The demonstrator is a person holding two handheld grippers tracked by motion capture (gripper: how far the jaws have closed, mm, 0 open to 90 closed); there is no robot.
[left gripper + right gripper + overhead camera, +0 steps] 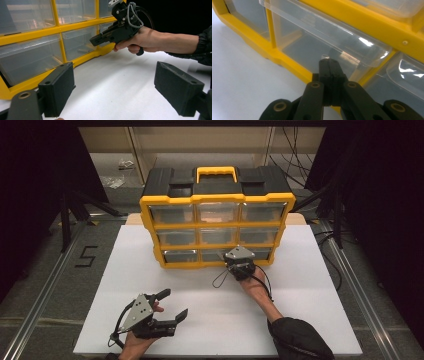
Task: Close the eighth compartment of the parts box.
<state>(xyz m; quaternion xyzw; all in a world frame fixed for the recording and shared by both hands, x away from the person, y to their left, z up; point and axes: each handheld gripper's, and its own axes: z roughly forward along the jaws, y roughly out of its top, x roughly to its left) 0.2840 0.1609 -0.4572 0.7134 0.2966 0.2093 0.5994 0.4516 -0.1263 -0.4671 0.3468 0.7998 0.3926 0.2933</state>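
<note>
A yellow-and-black organiser [217, 200] with three rows of clear drawers stands at the back of the white board [300, 310]. My right gripper [236, 257] is shut, its tips against the clear front of the bottom middle drawer [307, 50], just under that drawer's protruding lip [352, 35]. In the right gripper view the jaws [328, 62] press together, and I cannot make out anything held between them. My left gripper [176, 302] is held low over the board's front left, open and holding nothing. In the left gripper view its wide-apart pads [58, 87] frame the right gripper [93, 41].
The board [120, 82] lies bare between my two hands and in front of the organiser's yellow frame [57, 30]. Metal rails [45, 285] flank the board, and a black "5" [86, 256] is marked on the grey floor at left. Cables [295, 155] lie behind.
</note>
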